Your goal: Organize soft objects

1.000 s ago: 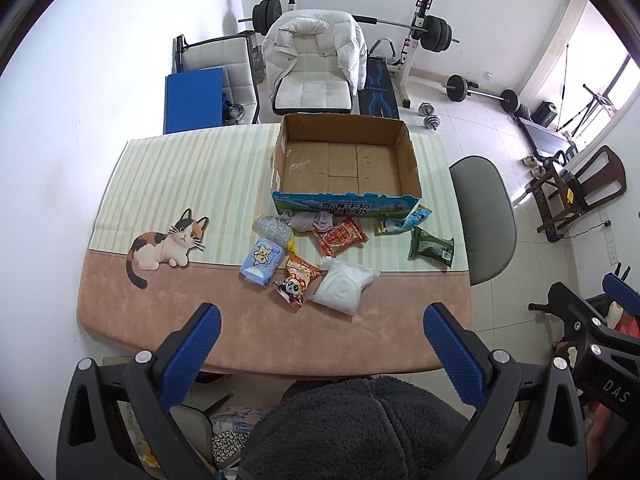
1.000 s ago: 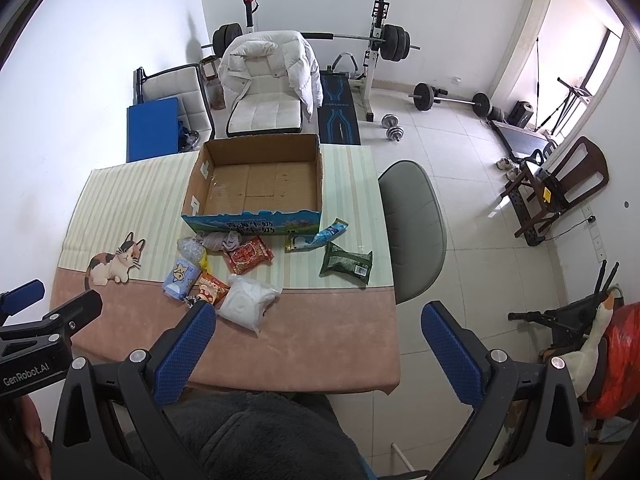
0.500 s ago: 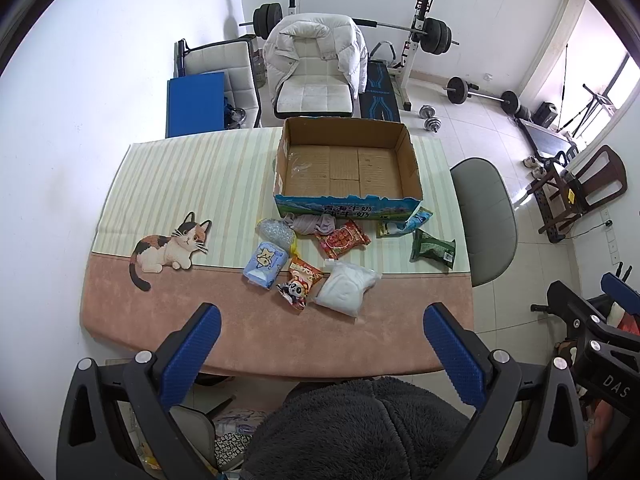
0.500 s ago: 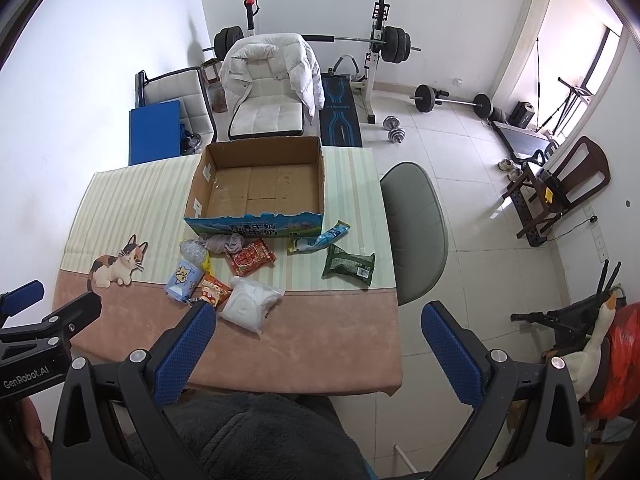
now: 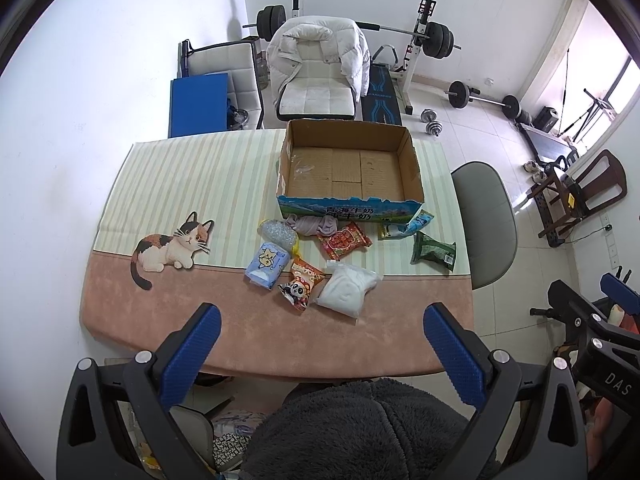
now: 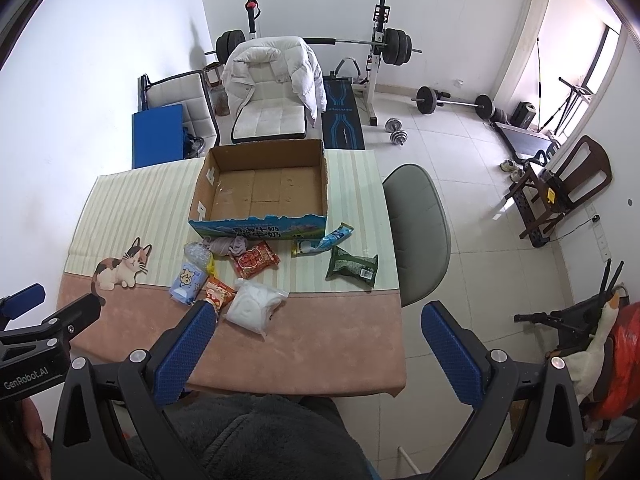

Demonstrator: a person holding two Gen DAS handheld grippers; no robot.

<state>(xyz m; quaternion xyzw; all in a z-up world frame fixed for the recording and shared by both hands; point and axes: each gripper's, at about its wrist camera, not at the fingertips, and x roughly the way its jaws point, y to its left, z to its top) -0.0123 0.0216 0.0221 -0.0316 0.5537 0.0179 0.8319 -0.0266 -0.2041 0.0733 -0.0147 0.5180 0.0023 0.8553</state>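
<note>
An empty open cardboard box stands on the table. In front of it lie several soft packets: a white bag, a red snack pack, a panda packet, a blue tissue pack, a grey cloth, a green packet and a light blue packet. My left gripper and right gripper are both open and empty, held high above the table's near edge.
The table has a striped and pink cloth with a cat picture. A grey chair stands at its right side. Beyond are a white chair with a jacket, a barbell rack and dumbbells on the floor.
Both views have shifted slightly: the table and box sit a little lower in frame. Both grippers stay open; nothing on the table has moved.
</note>
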